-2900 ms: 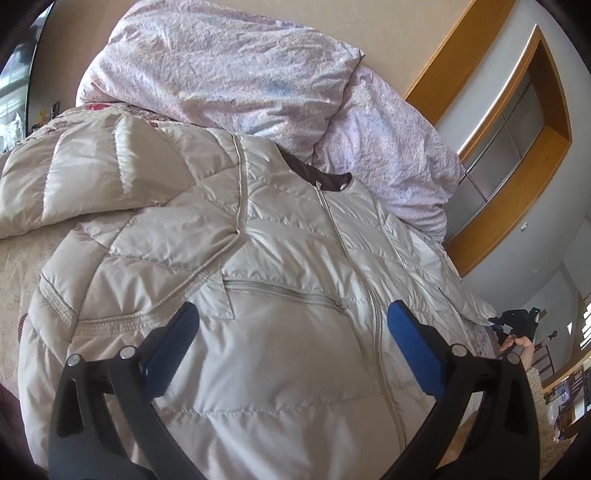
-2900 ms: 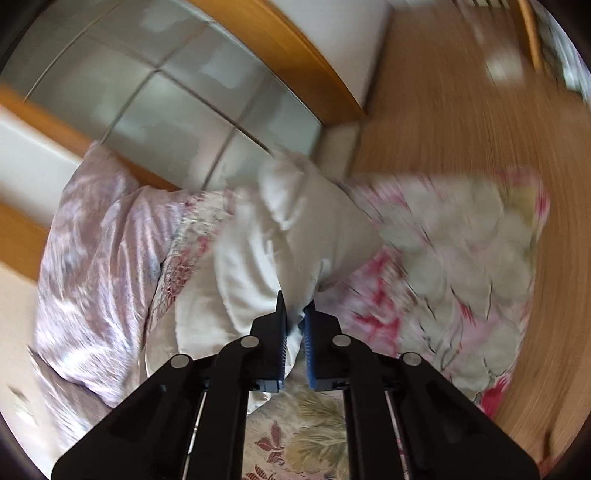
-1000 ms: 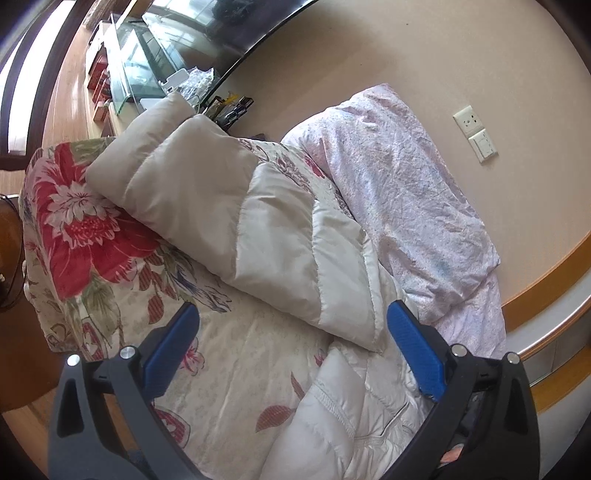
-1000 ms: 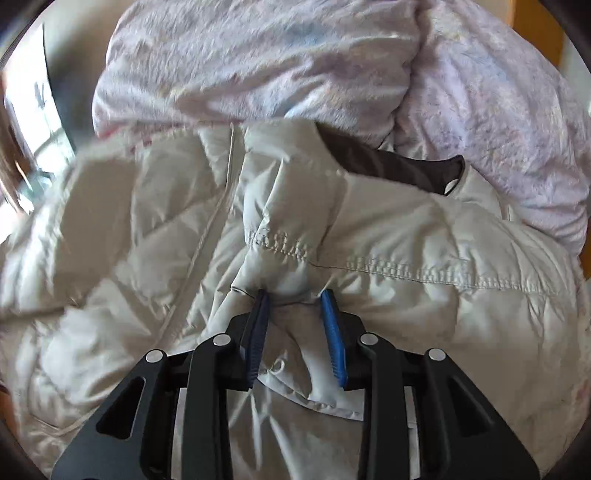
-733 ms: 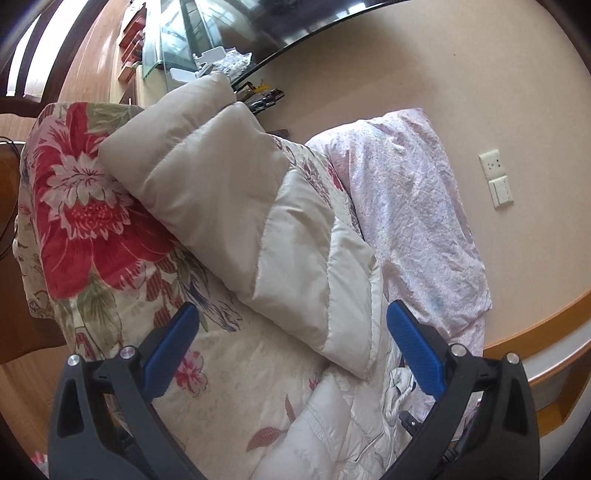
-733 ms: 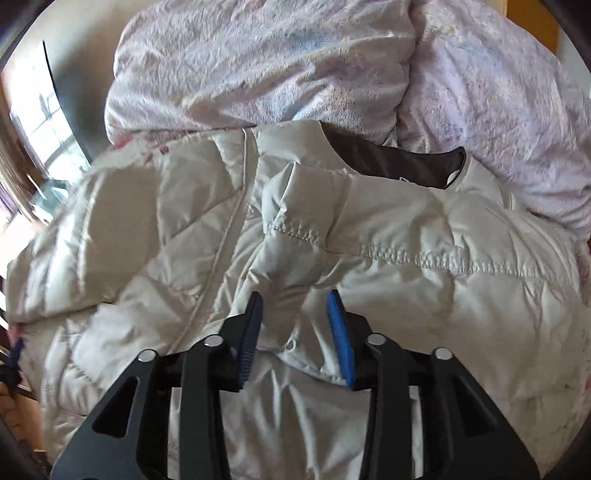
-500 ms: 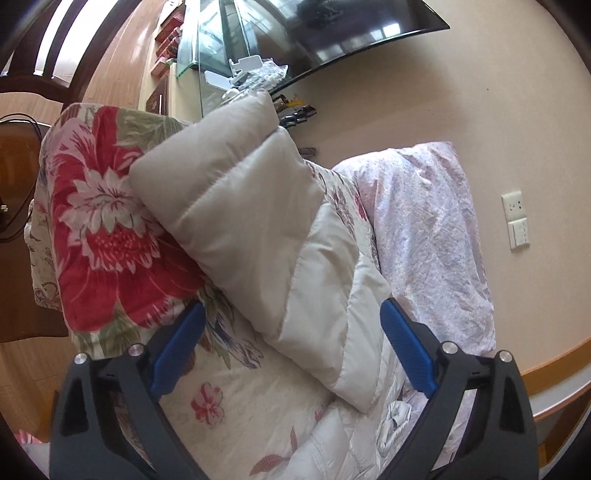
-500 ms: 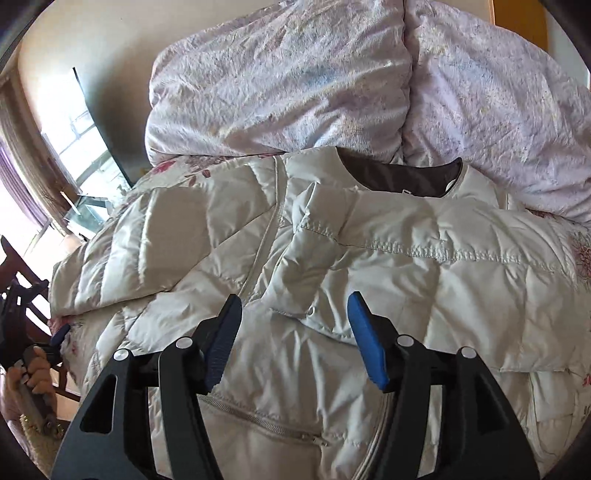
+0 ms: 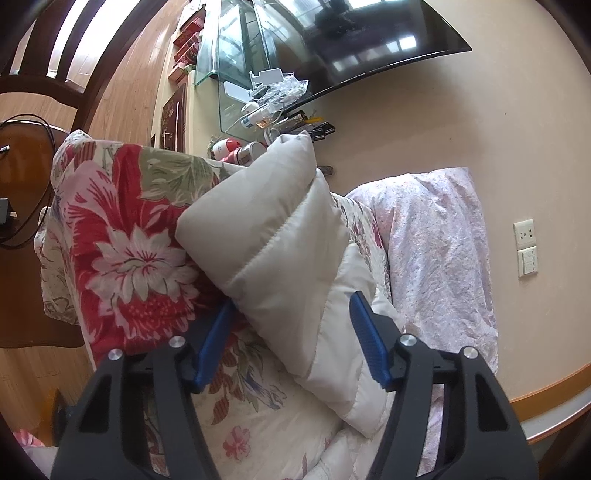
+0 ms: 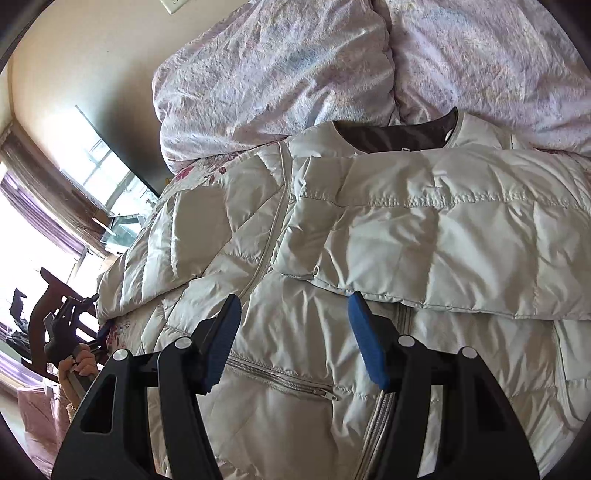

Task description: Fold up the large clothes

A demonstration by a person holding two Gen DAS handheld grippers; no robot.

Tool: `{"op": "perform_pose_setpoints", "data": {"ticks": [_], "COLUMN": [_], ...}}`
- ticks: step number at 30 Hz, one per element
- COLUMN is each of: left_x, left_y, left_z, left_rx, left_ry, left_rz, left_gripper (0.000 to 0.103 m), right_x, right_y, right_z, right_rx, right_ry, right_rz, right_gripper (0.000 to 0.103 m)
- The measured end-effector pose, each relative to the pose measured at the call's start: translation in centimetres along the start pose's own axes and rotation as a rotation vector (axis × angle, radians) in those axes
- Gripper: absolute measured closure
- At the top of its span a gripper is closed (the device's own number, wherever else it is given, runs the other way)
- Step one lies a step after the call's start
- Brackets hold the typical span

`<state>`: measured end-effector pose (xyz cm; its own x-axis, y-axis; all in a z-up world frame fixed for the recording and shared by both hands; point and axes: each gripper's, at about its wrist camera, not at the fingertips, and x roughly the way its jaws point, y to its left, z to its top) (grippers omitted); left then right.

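A cream quilted puffer jacket (image 10: 332, 302) lies front up on a flowered bedspread (image 9: 122, 236). Its right sleeve (image 10: 443, 229) is folded across the chest. Its left sleeve (image 9: 273, 236) stretches out over the bedspread toward the bed's edge. My left gripper (image 9: 291, 339) is open, its blue pads on either side of that sleeve's near part, without clamping it. My right gripper (image 10: 295, 336) is open and empty, just above the jacket's front near the zip and pocket. The left gripper also shows far left in the right wrist view (image 10: 70, 325), with the hand holding it.
Two pale lilac pillows (image 10: 332, 66) lie against the wall behind the collar. A glass shelf with small items (image 9: 258, 96) and a dark screen (image 9: 369, 33) stand past the bed's edge. A wooden chair (image 9: 55, 66) and wood floor lie beyond. Wall sockets (image 9: 524, 251) at right.
My right gripper let go of the folded sleeve, opened wide and drew back. My left gripper moved in along the outstretched sleeve and its jaws narrowed around it.
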<state>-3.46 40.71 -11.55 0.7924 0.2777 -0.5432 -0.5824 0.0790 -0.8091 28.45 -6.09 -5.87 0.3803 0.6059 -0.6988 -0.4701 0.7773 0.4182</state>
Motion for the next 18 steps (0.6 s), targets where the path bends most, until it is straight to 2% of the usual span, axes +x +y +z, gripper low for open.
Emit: {"op": "perform_pose_setpoints", "data": {"ticks": [3, 8, 13, 18], "left_x": [0.8, 1.5, 1.7, 1.7], "left_y": [-0.2, -0.7, -0.1, 0.4], "left_z": [-0.1, -0.2, 0.6, 1.5], "left_rx": [0.006, -0.003, -0.052, -0.068], "left_ry": [0.02, 0.011, -0.011, -0.043], "left_rz": [0.016, 0.017, 0.011, 0.054], "left_gripper": [0.04, 0.041, 0.054, 0.065], "right_x": [0.1, 0.0, -0.8, -2.2], "right_y": [-0.8, -1.6, -2.5, -3.8], "right_z": [-0.2, -0.4, -0.6, -0.6], "right_rx": [0.026, 0.046, 0.062, 0.078], "right_ry": [0.008, 0.012, 0.003, -0.022], "right_rz": [0.0, 0.0, 0.001, -0.009], "right_gripper": [0.041, 0.041, 0.041, 0.041]}}
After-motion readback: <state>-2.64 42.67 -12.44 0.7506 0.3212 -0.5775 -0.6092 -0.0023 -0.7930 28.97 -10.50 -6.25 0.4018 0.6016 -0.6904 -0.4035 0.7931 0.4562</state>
